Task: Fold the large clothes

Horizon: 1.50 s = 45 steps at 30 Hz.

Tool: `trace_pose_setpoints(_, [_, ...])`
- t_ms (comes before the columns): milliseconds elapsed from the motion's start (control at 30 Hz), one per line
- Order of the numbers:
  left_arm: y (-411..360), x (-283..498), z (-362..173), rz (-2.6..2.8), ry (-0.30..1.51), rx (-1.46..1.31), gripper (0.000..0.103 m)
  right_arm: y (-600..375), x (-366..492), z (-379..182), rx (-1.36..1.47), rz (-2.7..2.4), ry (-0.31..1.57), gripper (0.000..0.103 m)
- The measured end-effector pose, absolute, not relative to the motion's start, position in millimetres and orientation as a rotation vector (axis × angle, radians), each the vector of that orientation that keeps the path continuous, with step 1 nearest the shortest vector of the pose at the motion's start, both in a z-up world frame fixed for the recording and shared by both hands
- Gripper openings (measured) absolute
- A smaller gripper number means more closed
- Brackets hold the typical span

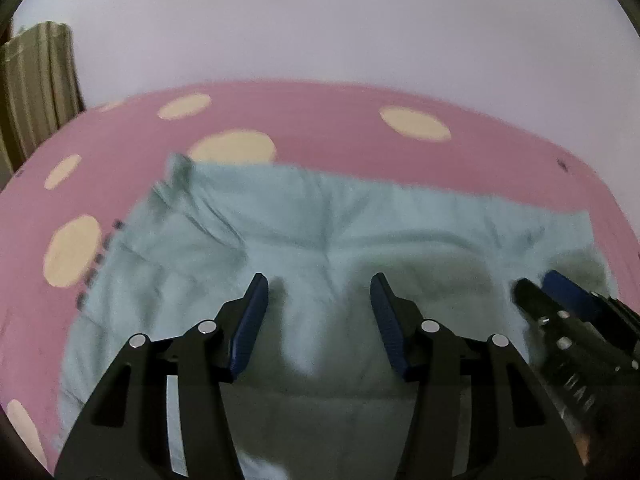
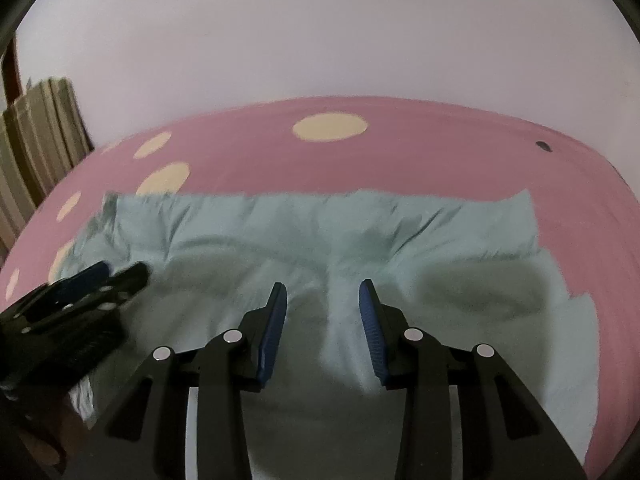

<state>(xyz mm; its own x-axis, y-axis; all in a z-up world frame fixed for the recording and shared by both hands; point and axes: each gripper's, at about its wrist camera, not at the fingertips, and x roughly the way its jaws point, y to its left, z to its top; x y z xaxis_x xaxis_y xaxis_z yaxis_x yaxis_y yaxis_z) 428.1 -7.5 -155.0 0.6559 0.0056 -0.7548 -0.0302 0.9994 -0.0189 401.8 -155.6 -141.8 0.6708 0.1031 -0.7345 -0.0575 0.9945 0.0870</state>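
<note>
while both tools hang above it, the pale green garment [image 1: 320, 240] lies spread flat and wrinkled across a pink sheet [image 1: 320, 120] with cream dots. whether that sheet covers a bed or a desk i cannot tell. the left tool [image 1: 319, 280] is released, its blue-padded fingers [image 1: 250, 320] set wide apart over the cloth, nothing between them. the right tool [image 2: 323, 286] is likewise released, its jaws spread, holding nothing, with a raised crease of fabric running up between its fingers. in the left wrist view the right tool shows at the right edge, low over the garment; in the right wrist view the left tool shows at the left edge, near the cloth's left side. dark shadows of the tools fall on the fabric. the garment's far edge runs straight across the sheet. striped drapery [image 1: 36, 92] hangs at the far left against a plain pale wall [image 1: 320, 20].
</note>
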Motion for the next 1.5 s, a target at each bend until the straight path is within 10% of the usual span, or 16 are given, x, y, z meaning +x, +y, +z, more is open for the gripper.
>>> trace_pose_setpoints(1500, [119.9, 330.2, -176.9, 0.248, 0.975, -0.326, 0.089, -282.3, 307.8, -173.8, 0.229, -0.186, 0.929, 0.076])
